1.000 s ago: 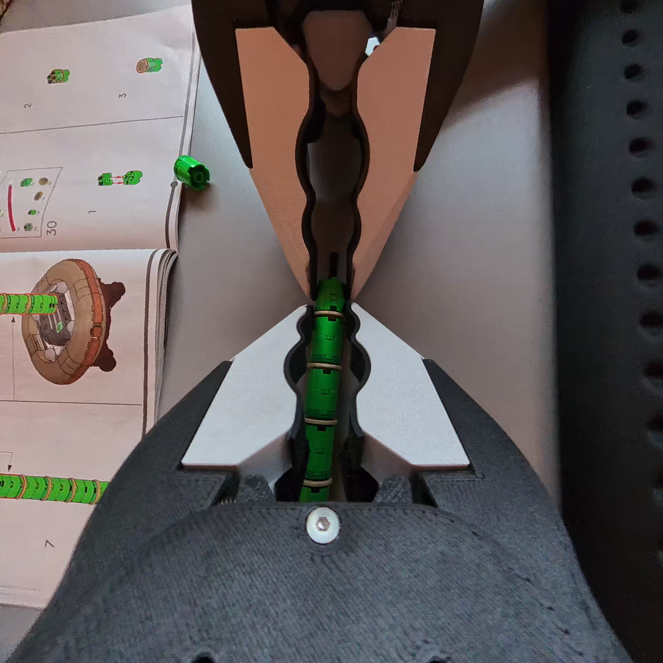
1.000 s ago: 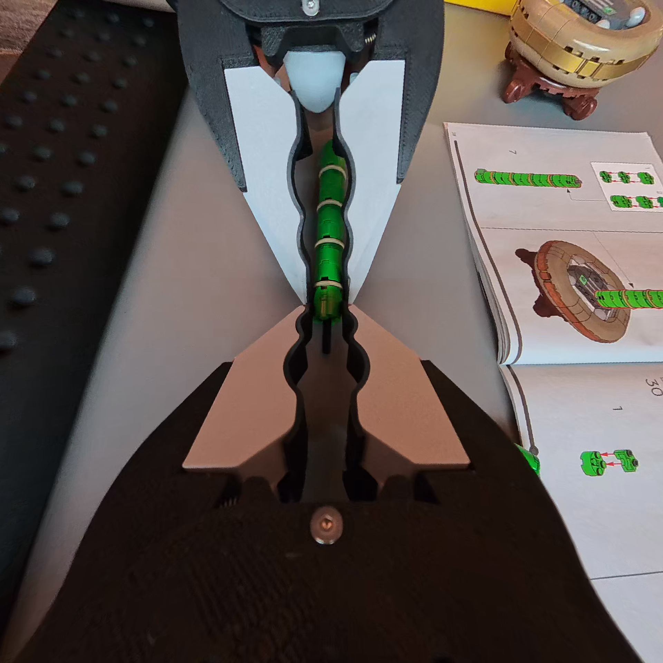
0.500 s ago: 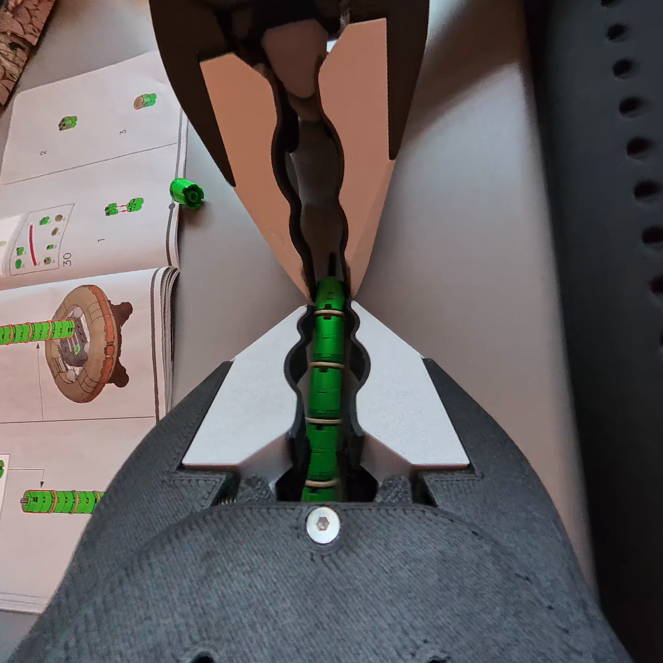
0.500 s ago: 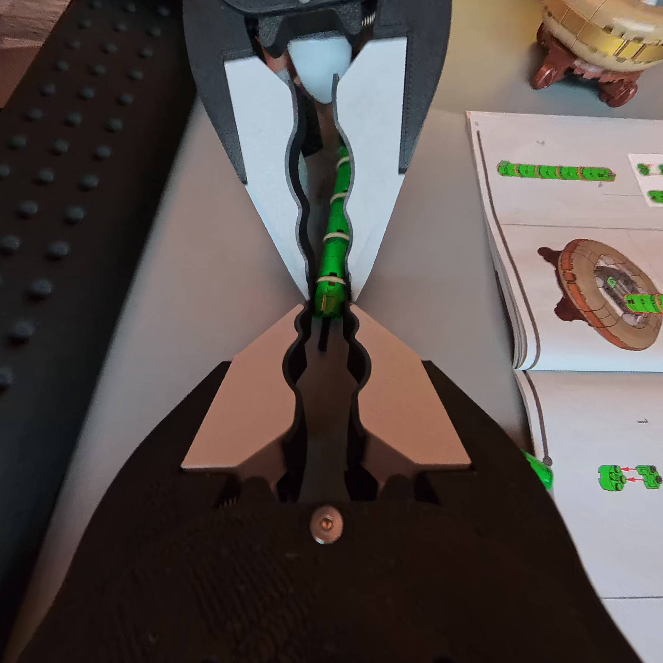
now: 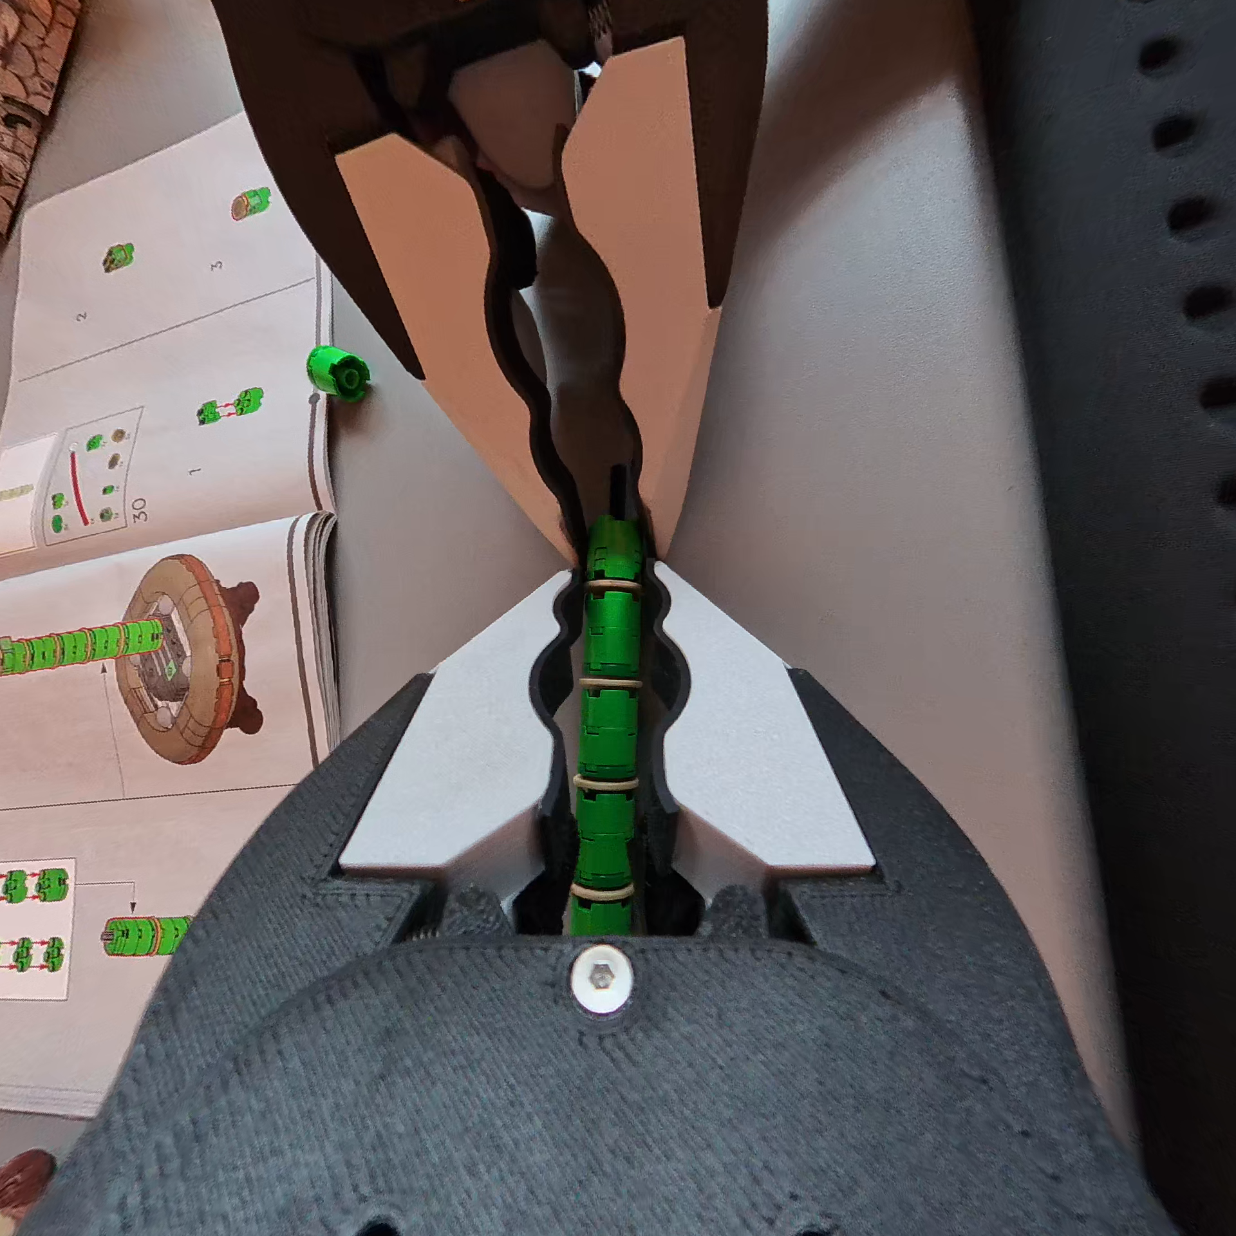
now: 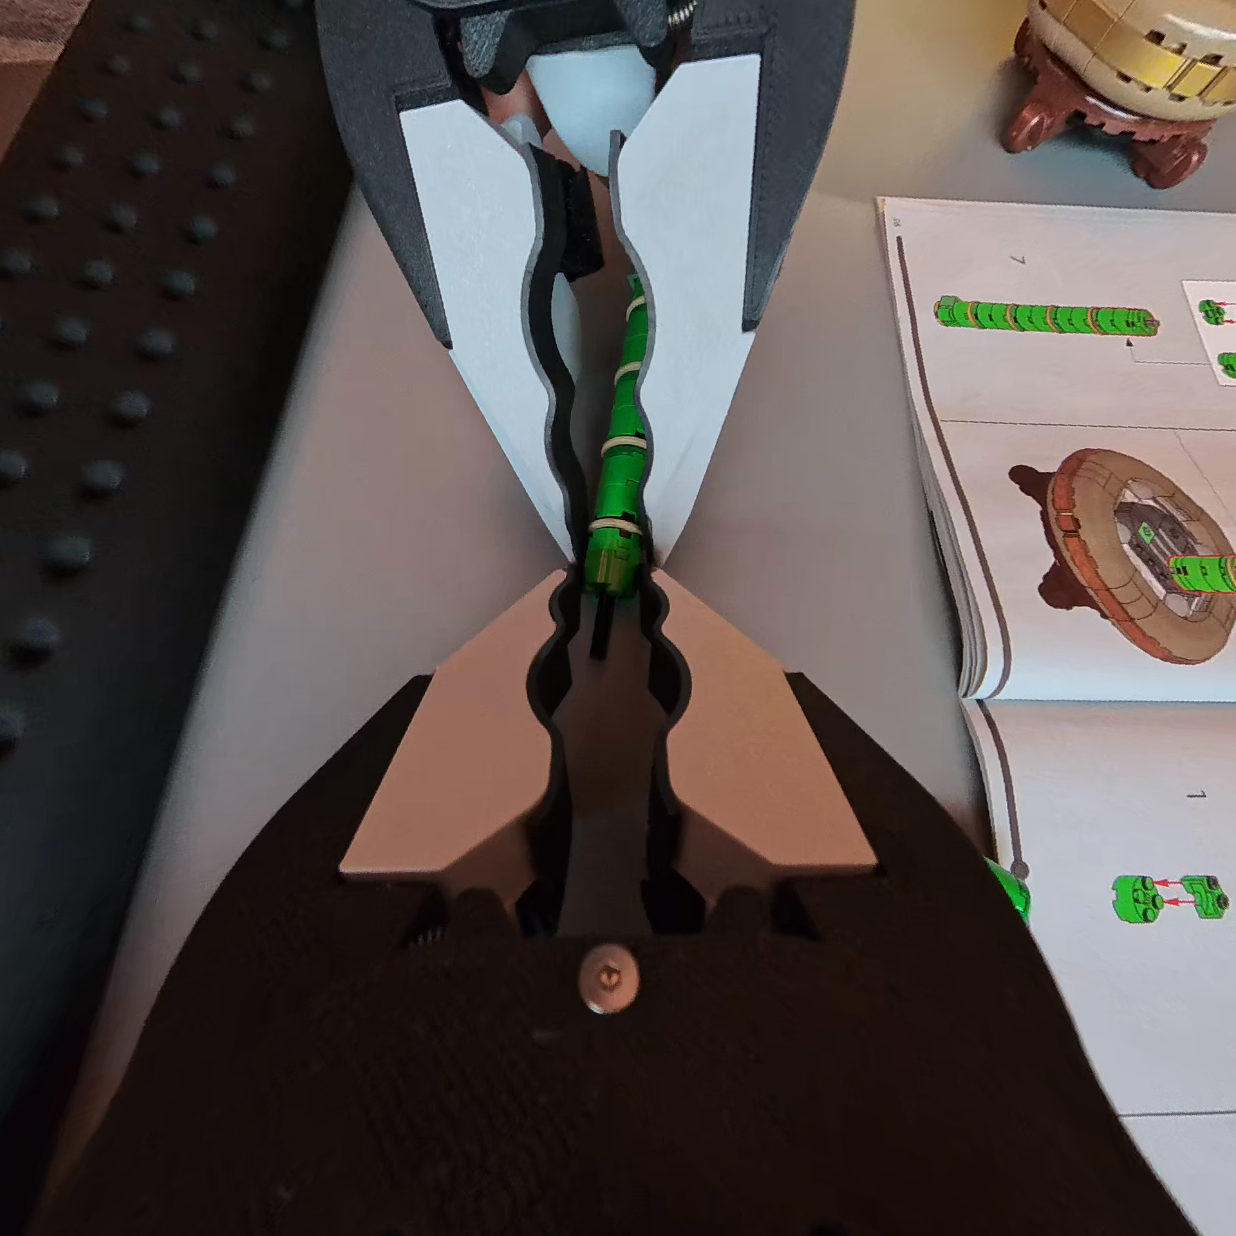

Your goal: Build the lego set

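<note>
Tilting away from its straight line, the far claw in each view now sits angled against the near one, and the green stalk [image 6: 619, 461] that ran dead centre a second ago leans toward the upper right of the right wrist view. In the left wrist view the instruction booklet [image 5: 160, 468] has slid lower in the frame, so more of its pages show at the left edge.

The left claw [image 5: 612, 575] is pressed together along the green stalk [image 5: 607, 722], which lies lengthwise between its pale fingers [image 5: 468, 756]. The right claw [image 6: 612, 582] pinches only the stalk's end segment at its tips, where a thin black axle [image 6: 598, 635] pokes out.

My guess is the two claws are bending or seating the segments on the axle, so the stalk is near finished but not yet planted in the round pot [image 6: 1130, 67] at upper right. A loose green round piece [image 5: 338, 374] lies on the tabletop [image 5: 836, 468], touching the booklet's edge.
</note>
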